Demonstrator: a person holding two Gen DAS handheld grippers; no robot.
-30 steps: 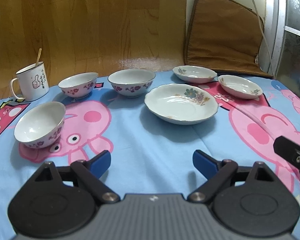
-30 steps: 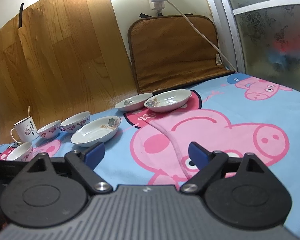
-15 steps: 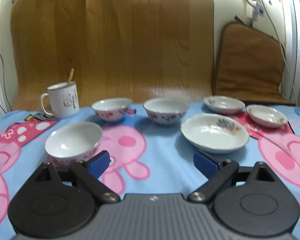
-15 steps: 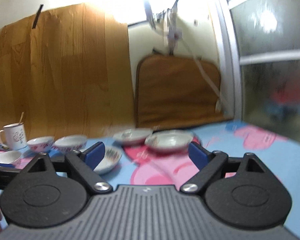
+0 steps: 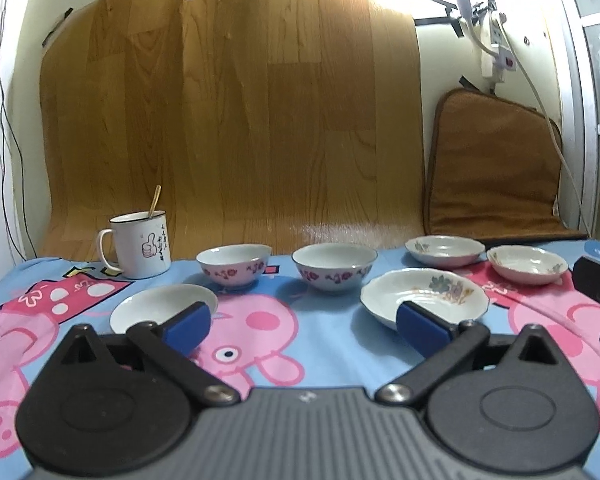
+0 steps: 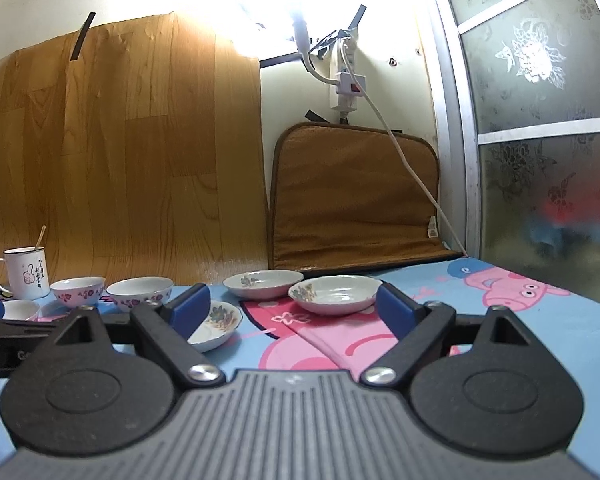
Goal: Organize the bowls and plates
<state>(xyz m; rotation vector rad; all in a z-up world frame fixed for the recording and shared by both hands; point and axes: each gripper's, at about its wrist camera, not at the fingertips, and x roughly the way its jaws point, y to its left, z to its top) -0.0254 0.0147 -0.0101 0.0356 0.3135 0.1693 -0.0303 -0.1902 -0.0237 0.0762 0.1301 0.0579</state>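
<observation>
On the cartoon-print cloth: dishes spread out, nothing held.
I see three bowls left of three plates, mug far left. Left claw has just been opening, nothing between its jaws; right claw spread wide, empty, hovering near the plates.

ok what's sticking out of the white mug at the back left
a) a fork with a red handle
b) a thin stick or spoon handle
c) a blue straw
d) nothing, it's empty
b: in the left wrist view a thin pale handle leans out over the rim of the white mug, which stands behind the bowls; its lower end is hidden inside the mug.
</observation>
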